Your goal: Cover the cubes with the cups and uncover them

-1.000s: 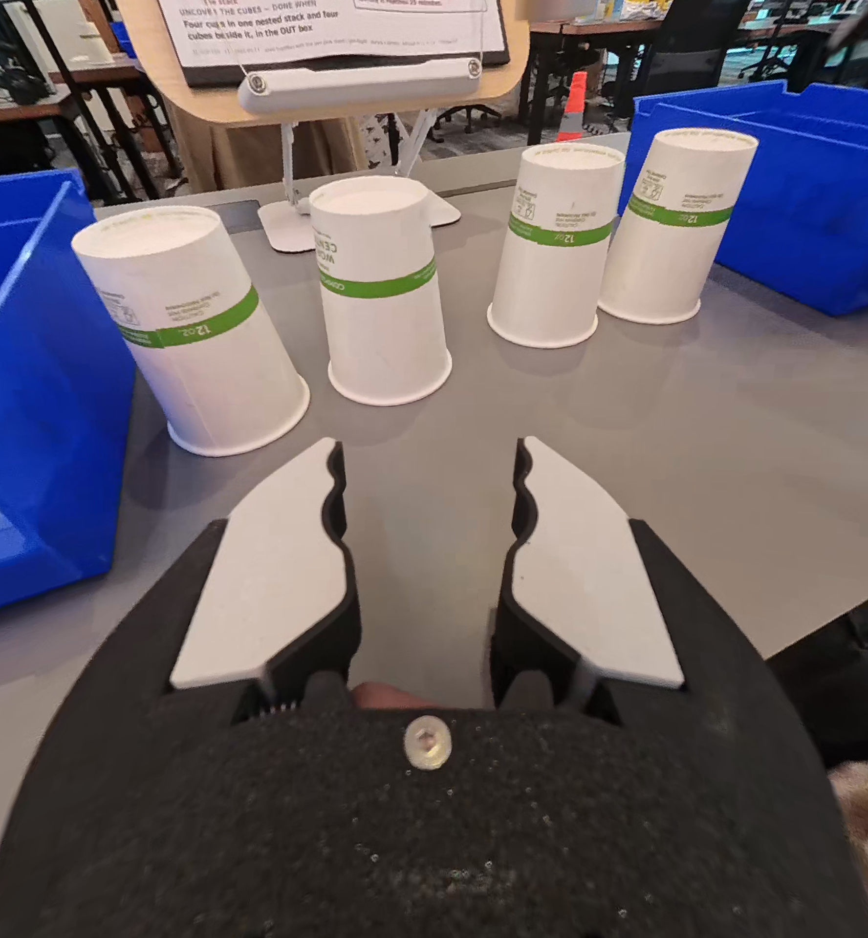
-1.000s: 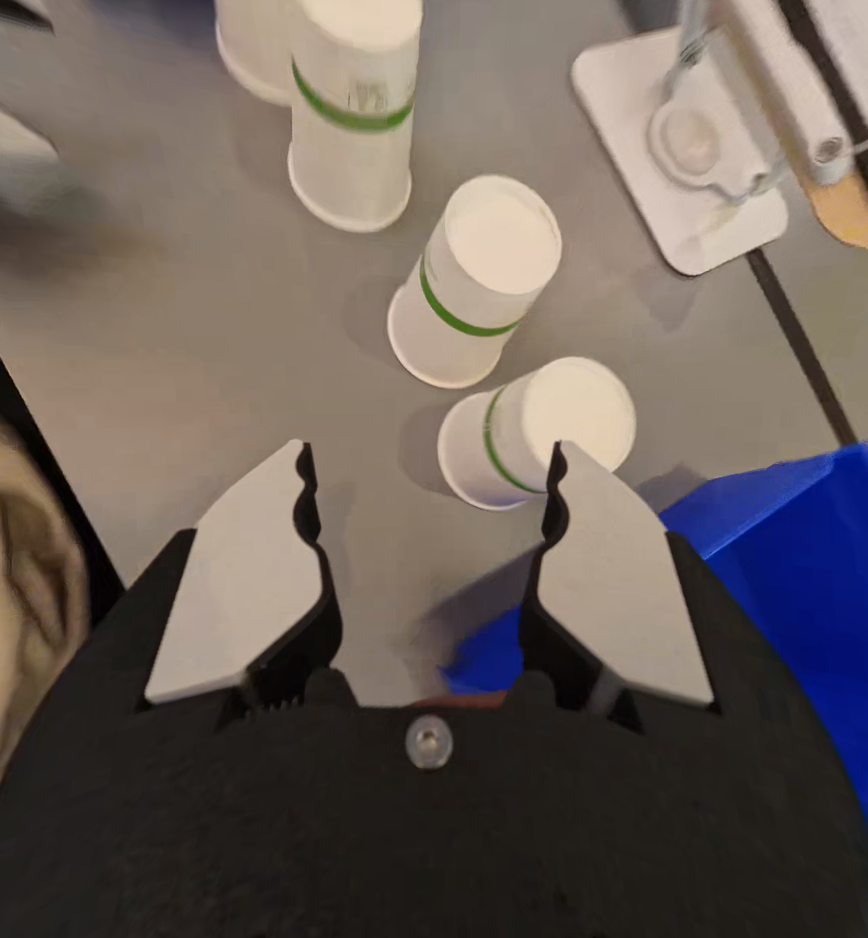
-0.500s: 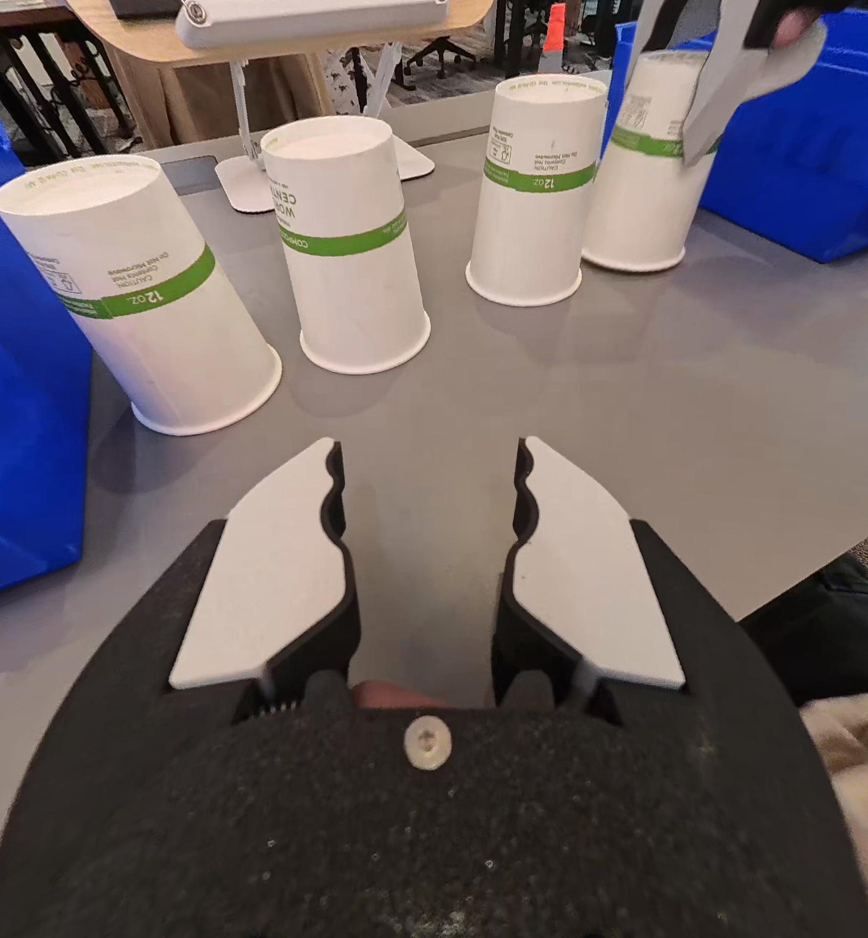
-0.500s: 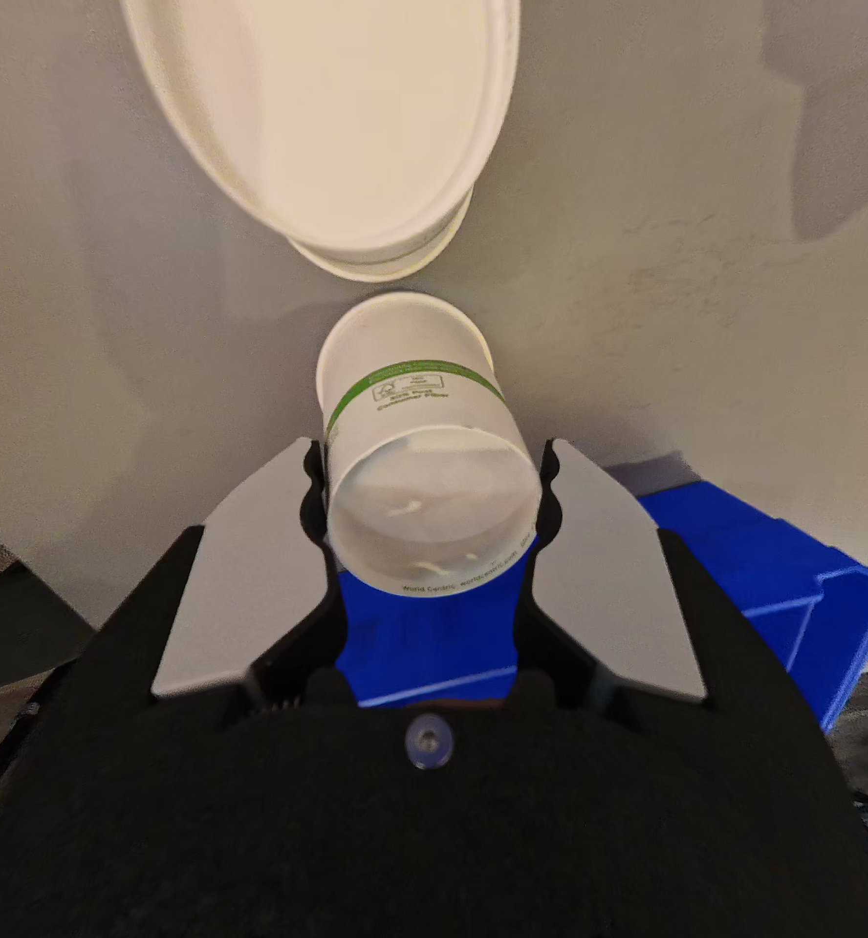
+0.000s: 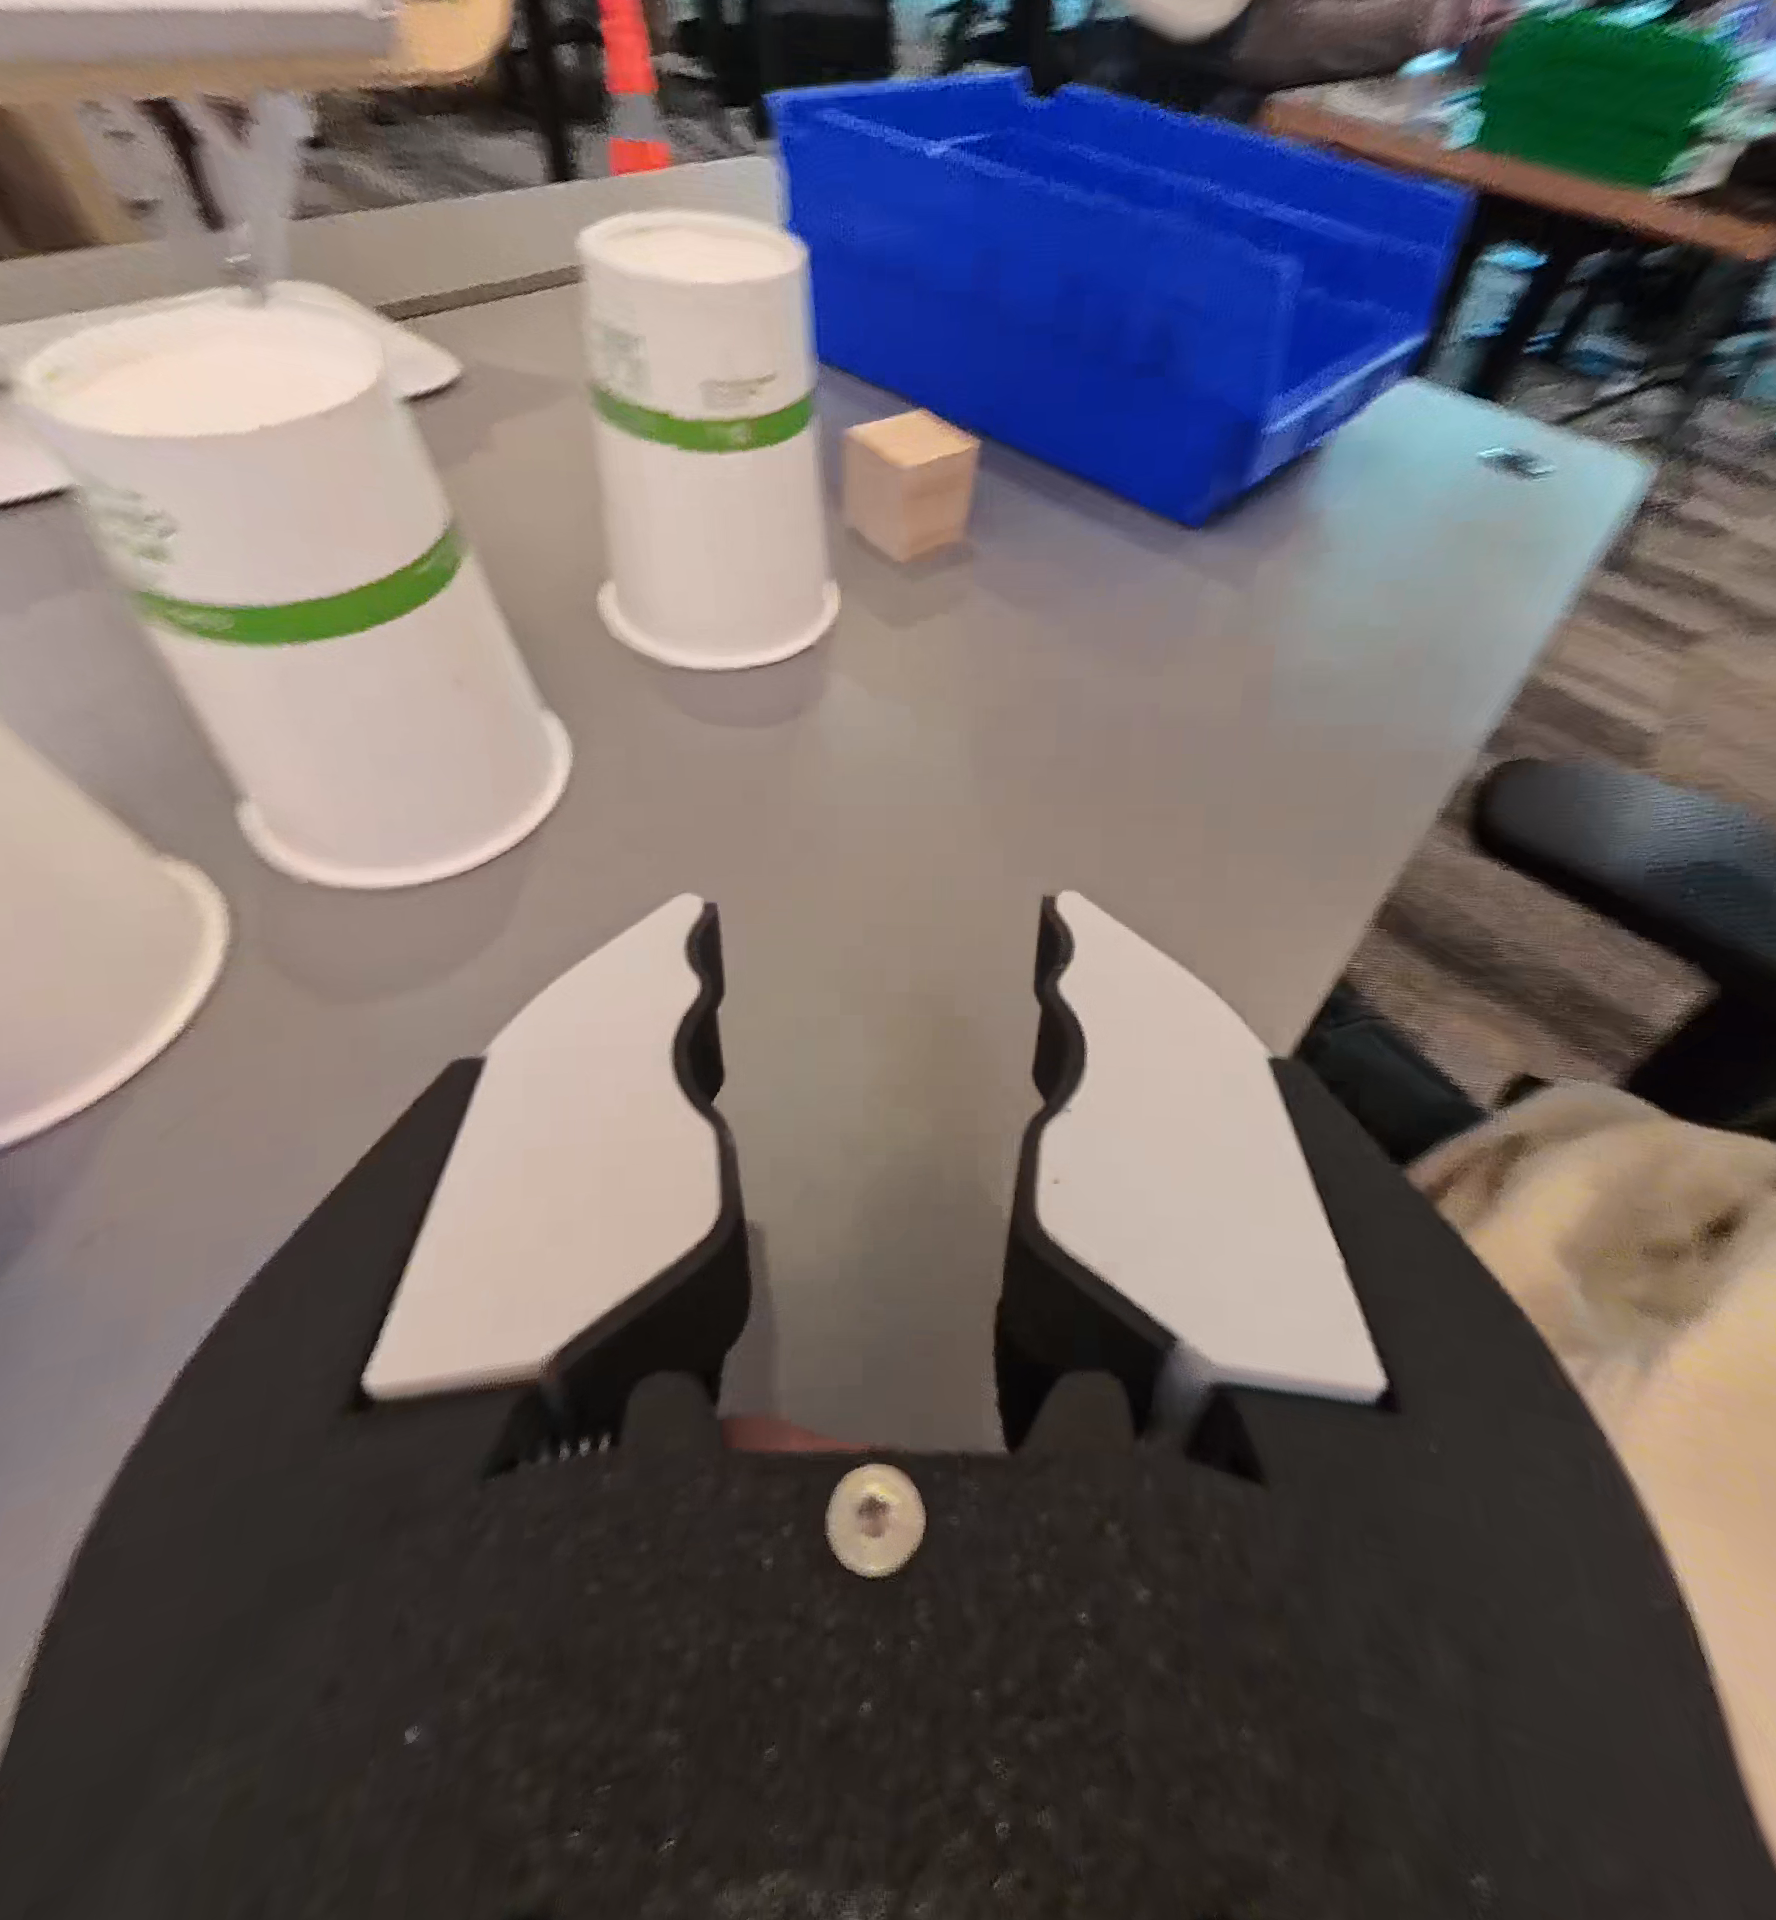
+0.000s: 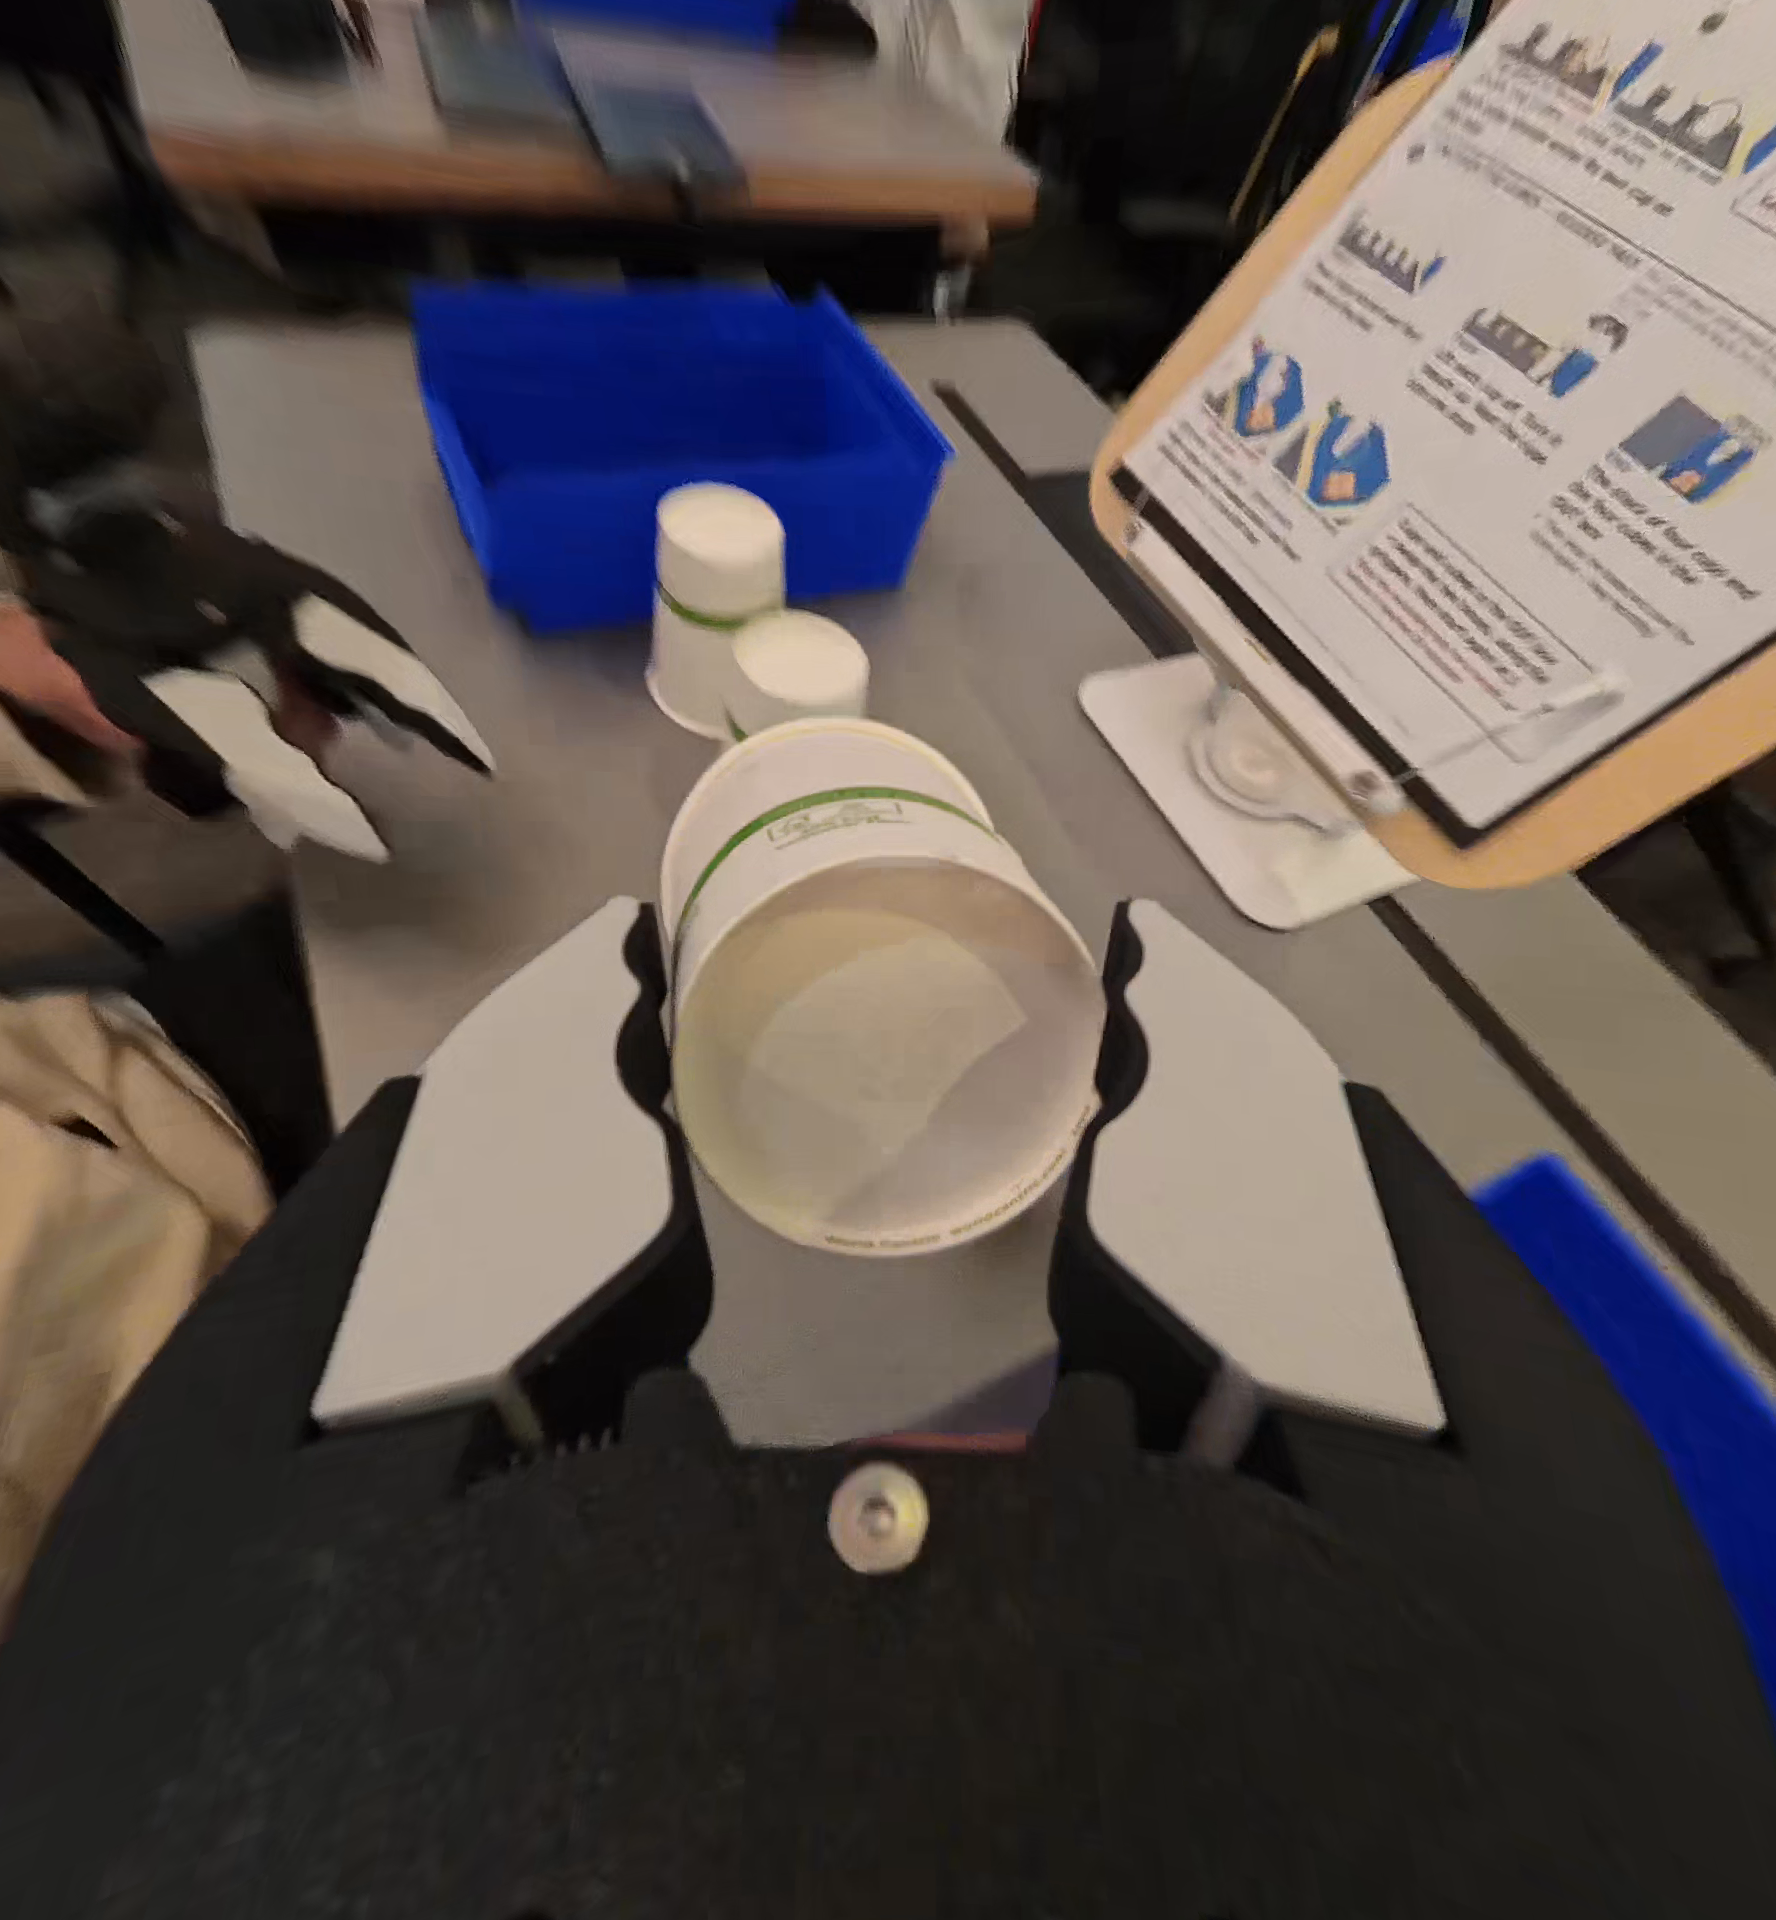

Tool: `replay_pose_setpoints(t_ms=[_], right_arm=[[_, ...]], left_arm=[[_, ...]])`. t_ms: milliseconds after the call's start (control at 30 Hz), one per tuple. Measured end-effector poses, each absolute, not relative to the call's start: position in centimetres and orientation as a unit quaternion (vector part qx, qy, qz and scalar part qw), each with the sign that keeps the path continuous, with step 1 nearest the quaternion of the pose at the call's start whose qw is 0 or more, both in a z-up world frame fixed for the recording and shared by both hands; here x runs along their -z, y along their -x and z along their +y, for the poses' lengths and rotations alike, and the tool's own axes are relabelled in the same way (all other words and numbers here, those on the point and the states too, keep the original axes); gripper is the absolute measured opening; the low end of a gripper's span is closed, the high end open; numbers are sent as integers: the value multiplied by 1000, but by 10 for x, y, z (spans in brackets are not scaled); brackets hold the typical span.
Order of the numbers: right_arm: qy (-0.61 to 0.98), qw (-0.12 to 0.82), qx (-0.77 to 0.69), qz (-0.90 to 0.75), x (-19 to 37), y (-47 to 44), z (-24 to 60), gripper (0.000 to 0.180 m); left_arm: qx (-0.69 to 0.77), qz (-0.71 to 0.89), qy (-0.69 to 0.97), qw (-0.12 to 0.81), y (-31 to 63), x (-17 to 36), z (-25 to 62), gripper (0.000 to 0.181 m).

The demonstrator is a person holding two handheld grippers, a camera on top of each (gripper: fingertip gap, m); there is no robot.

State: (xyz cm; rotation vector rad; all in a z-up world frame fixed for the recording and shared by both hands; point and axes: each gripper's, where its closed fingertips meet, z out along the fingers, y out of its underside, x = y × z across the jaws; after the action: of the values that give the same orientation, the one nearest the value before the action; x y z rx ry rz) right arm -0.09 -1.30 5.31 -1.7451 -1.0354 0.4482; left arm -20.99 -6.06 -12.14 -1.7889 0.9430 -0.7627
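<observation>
Right wrist view: my right gripper pinches 1 white paper cup by its sides, both fingers pressed against the wall near the closed base, which faces the camera; the cup's wide mouth points away from me, and it hangs above the grey table. Beyond it, 2 more upside-down cups stand close together just in front of a blue bin. An instruction board on a white stand sits to the right, and another blue bin's edge shows at lower right. My left gripper hovers at the left, blurred, with a hand behind it.

Left wrist view shows that left gripper spread apart with nothing between its fingers, above bare table. 3 upside-down cups stand ahead on the left: 1 cut off by the frame edge, 1 in the middle, 1 farther back. Just beside that farthest cup, a wooden cube sits uncovered on the table, near the blue bin.
</observation>
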Motion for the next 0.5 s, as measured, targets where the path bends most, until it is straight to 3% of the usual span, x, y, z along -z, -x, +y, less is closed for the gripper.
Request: replay_pose_setpoints(t_ms=[267, 400, 500], right_arm=[[685, 525, -396, -313, -28, 70, -34, 80], [705, 494, -401, -314, -6, 98, -25, 80], [703, 485, -415, -315, -7, 116, -21, 79]], left_arm=[[378, 473, 638, 476, 158, 84, -72, 53], [435, 498, 623, 417, 131, 94, -95, 53], [427, 474, 633, 438, 123, 100, -87, 57]])
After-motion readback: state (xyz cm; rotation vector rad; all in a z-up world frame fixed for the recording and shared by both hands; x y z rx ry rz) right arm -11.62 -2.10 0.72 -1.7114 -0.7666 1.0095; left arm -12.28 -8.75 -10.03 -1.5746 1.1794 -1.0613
